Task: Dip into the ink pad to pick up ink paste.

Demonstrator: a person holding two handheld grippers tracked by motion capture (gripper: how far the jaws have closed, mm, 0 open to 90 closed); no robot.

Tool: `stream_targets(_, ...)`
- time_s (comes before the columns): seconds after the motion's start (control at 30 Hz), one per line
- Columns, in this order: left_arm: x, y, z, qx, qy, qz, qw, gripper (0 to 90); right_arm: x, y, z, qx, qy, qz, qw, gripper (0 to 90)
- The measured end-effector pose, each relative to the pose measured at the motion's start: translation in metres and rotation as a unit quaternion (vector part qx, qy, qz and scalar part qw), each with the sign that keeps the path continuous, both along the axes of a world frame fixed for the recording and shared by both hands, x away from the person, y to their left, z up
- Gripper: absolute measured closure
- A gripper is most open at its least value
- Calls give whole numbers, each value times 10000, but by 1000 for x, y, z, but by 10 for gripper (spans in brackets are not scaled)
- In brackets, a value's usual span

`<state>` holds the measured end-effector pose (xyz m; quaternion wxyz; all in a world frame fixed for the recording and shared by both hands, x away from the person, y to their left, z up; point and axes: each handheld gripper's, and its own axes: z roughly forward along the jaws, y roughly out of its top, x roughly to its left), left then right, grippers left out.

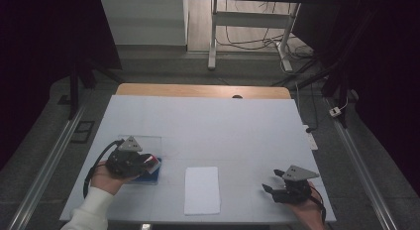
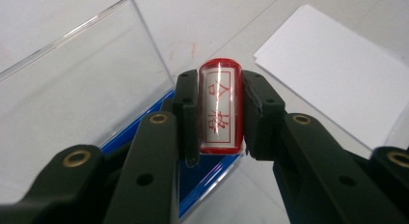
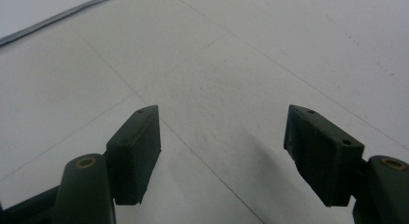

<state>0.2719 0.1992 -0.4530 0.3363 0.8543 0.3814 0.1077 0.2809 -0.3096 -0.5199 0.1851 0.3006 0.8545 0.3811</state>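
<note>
Below, left gripper (image 2: 219,113) fingers clamped on red stamp (image 2: 219,110), over open, seemingly blue-padded case (image 2: 87,89), right gripper (image 3: 222,151) fingers apart.

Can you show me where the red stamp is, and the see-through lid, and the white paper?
Red cylindrical stamp (image 2: 219,113): left gripper view, on its white label with red characters.
Clear plastic lid of the blue case (image 2: 82,93): left gripper view, middle of the raised panel.
White paper sheet (image 1: 202,189): high view, centre of the sheet.
</note>
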Motion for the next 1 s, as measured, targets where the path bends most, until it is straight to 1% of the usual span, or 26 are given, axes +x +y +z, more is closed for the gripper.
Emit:
stream_targets(0.07, 0, -5, 0, 43, -4, -54, 10000, 700, 0, 0, 0, 1, 1, 0, 10000, 286)
stream_targets(0.2, 1, -16, 0, 42, -7, -178, 9998, 700, 0, 0, 0, 8, -7, -1, 10000, 287)
stream_targets(0.3, 2, -23, 2, -3, -17, -245, 9997, 700, 0, 0, 0, -1, -3, -16, 10000, 287)
stream_targets(0.47, 3, -35, 2, -10, -1, -373, 9993, 699, -1, -1, -1, -7, 6, -30, 10000, 288)
stream_targets(0.5, 4, -38, 1, -29, 9, -397, 9992, 699, -1, -1, -1, 20, -4, -30, 10000, 288)
stream_targets(0.53, 4, -41, 1, -8, 24, -456, 9990, 700, -1, -1, 0, -10, -2, -20, 10000, 288)
stream_targets(0.63, 5, -48, 1, -9, 28, -544, 9985, 699, 0, -2, 0, 32, -5, -26, 10000, 288)
stream_targets(0.77, 6, -57, 2, 8, 26, -645, 9979, 699, 0, -2, 0, 23, -1, -21, 10000, 288)
stream_targets(0.93, 7, -67, 2, -30, 30, -751, 9972, 699, 0, -2, 0, 1, 7, -19, 10000, 288)
stream_targets(1.0, 6, -71, 2, -44, 26, -793, 9968, 699, -1, -2, -1, 29, 9, -42, 10000, 288)
